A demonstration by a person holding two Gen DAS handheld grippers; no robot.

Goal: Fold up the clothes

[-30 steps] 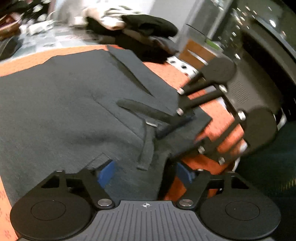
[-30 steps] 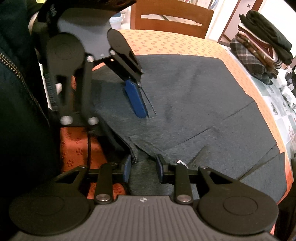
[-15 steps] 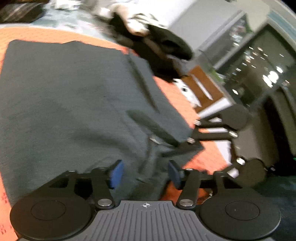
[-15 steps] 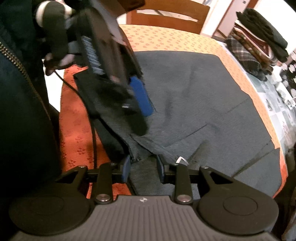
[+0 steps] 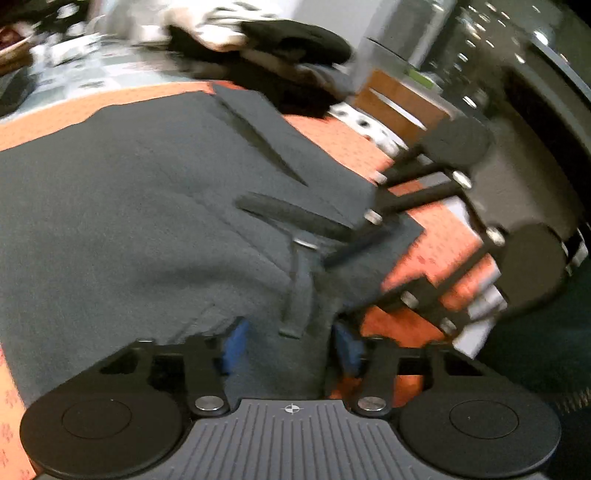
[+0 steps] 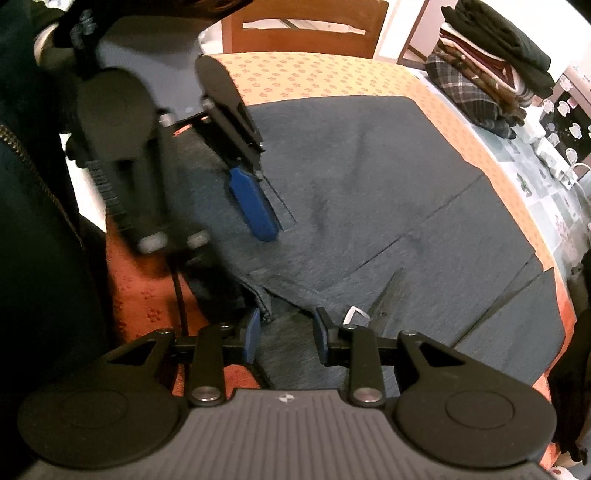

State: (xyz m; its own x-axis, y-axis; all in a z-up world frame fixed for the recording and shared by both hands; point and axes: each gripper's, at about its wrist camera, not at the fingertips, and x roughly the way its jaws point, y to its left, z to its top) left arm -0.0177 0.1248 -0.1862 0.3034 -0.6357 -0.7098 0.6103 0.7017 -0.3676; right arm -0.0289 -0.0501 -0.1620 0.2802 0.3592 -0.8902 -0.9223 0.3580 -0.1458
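Observation:
A dark grey garment (image 5: 140,206) lies spread over the orange tablecloth (image 6: 317,77); it also fills the right wrist view (image 6: 369,192). My left gripper (image 5: 290,347) is open, its blue pads either side of the garment's near edge with a cord hanging between them. My right gripper (image 6: 284,332) is open around the garment's collar area, beside a white label (image 6: 354,314). The left gripper shows in the right wrist view (image 6: 255,206) at the upper left, and the right gripper shows in the left wrist view (image 5: 373,251) at the right.
A stack of folded clothes (image 6: 487,66) stands on the table's far right corner and shows in the left wrist view (image 5: 258,40) at the top. A wooden chair (image 6: 306,26) stands behind the table. The table edge (image 6: 125,280) runs close by the grippers.
The left gripper swung over the garment's edge and back toward its earlier pose. The right gripper stayed at the collar with its jaws apart.

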